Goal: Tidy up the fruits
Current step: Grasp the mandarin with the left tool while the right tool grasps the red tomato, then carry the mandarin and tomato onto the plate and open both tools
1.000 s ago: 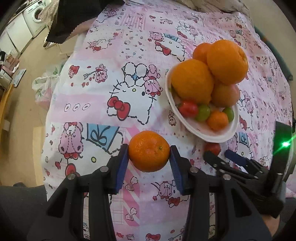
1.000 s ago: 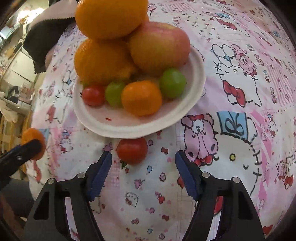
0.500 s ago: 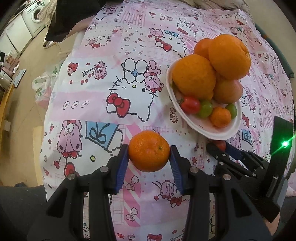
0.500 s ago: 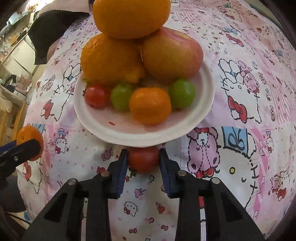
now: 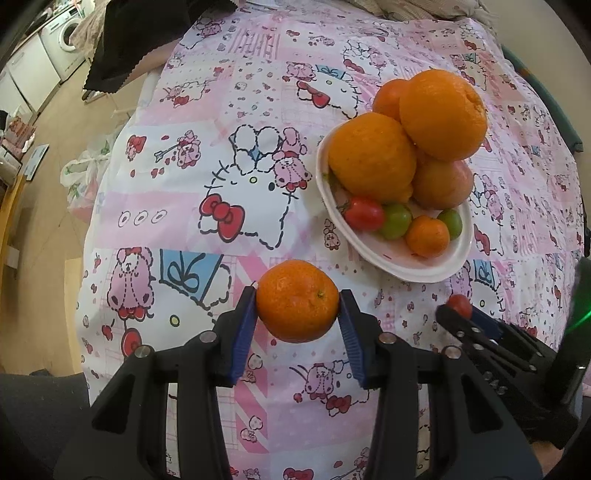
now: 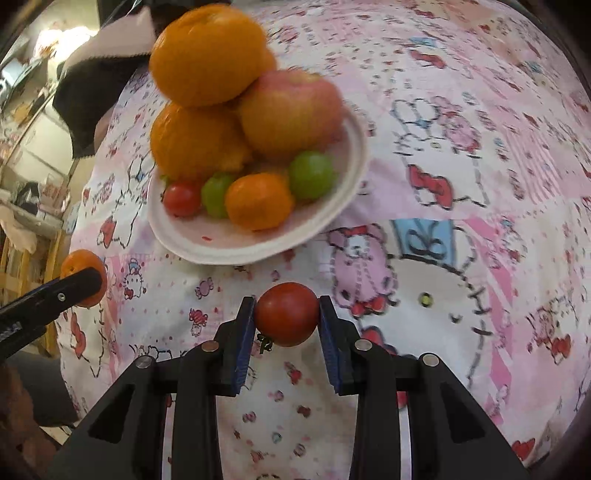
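Note:
My left gripper is shut on a mandarin and holds it above the cloth, in front and left of the white plate. My right gripper is shut on a red tomato, just in front of the plate. The plate carries stacked oranges, an apple, a small mandarin, a cherry tomato and two green fruits. The right gripper with its tomato shows at the right of the left wrist view.
A pink cartoon-print cloth covers the table. A black cloth lies at its far left corner. The table's left edge drops to the floor, where a plastic bag lies.
My right gripper moved up to the tomato, shut on it and lifted it back from the plate. My left gripper kept the mandarin and barely moved.

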